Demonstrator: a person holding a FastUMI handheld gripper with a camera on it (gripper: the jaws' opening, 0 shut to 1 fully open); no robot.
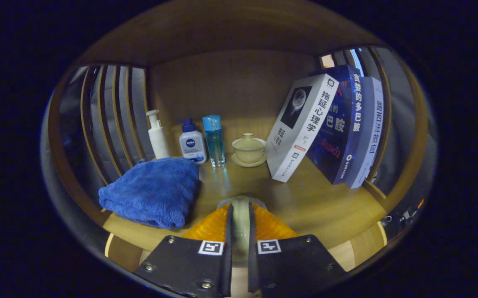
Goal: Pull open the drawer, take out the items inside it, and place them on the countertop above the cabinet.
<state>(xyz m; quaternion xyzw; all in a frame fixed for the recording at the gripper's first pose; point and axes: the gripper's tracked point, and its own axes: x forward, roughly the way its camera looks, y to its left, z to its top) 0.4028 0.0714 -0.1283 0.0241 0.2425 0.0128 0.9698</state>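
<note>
My gripper (241, 211) is shut on a thin pale greenish item (241, 225) seen edge-on between the fingers; I cannot tell what it is. It hangs just above the front of the wooden countertop (309, 203). Just ahead and to the left lies a folded blue towel (153, 191). Beyond the fingers a lidded cream tea bowl (248, 149) stands on its saucer. To its left stand a clear blue bottle (214, 141), a white bottle with a blue pump (191, 142) and a taller white pump bottle (157, 134).
Three books (335, 124) lean to the right against the slatted side, the white one (301, 126) in front. Wooden slats (110, 111) close the left side, a plain wooden panel (230, 82) the back. Bare wood lies ahead of the fingers.
</note>
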